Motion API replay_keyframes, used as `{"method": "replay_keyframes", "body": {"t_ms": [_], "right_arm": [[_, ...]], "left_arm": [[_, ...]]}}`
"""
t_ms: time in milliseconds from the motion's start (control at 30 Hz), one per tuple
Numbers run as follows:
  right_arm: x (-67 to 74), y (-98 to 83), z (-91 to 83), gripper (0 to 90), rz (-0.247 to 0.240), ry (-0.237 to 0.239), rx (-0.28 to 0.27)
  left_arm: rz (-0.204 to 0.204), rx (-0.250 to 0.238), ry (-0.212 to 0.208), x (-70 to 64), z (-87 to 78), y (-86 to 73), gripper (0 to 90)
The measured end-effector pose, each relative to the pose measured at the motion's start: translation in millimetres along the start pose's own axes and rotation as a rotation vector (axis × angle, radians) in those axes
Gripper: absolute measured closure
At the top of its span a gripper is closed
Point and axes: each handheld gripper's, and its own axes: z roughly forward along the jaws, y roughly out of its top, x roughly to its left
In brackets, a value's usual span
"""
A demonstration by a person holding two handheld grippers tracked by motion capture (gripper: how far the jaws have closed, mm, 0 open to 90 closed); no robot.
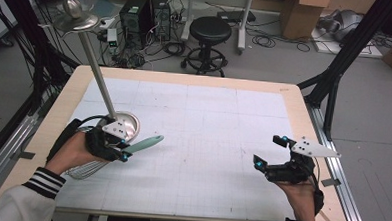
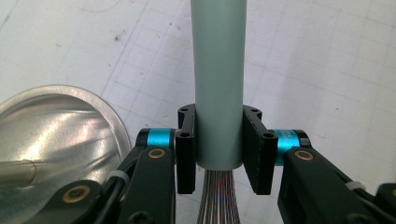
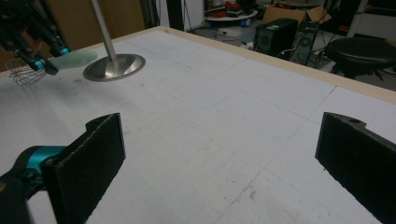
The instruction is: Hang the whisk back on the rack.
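Both fingers (image 2: 186, 154) of the left gripper (image 2: 219, 154) are closed against the pale green handle of a whisk (image 2: 218, 84), one pad on each side, gripping it close to the end where the wires leave the handle. In the high view the left gripper (image 1: 113, 148) sits just in front of the round steel stand base (image 1: 128, 121), with the whisk (image 1: 145, 144) handle pointing away to the right of that base and the wire loops trailing back under the person's left hand (image 1: 74, 153). A slim metal pole (image 1: 98, 76) rises tilted from the base to a small dish at its top. The right gripper (image 1: 272, 154) is held well apart from the base, near the right edge of the table (image 1: 303, 120), jaws spread wide with nothing between them. In the right gripper view both pads (image 3: 95, 163) stand far apart over bare gridded table surface, and the base (image 3: 114, 67) lies far off to the upper left.
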Motion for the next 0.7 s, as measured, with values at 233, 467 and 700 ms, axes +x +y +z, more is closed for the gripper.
{"method": "replay_keyframes", "body": {"t_ms": [233, 467, 700], "right_arm": [[0.3, 0.0, -2.8, 0.5, 0.002, -0.007, -0.001], [0.3, 0.3, -4.1, 0.5, -0.001, -0.011, 0.000], [-0.7, -1.1, -8.3, 0.5, 0.004, -0.022, -0.005]], "left_arm": [[0.041, -0.016, 0.023, -3.9, -16.6, -1.4, 69.3], [0.058, -0.065, 0.005, -3.1, -34.5, -2.7, 69.3], [0.051, -0.125, -0.013, 0.7, -49.5, -11.8, 69.3]]}}
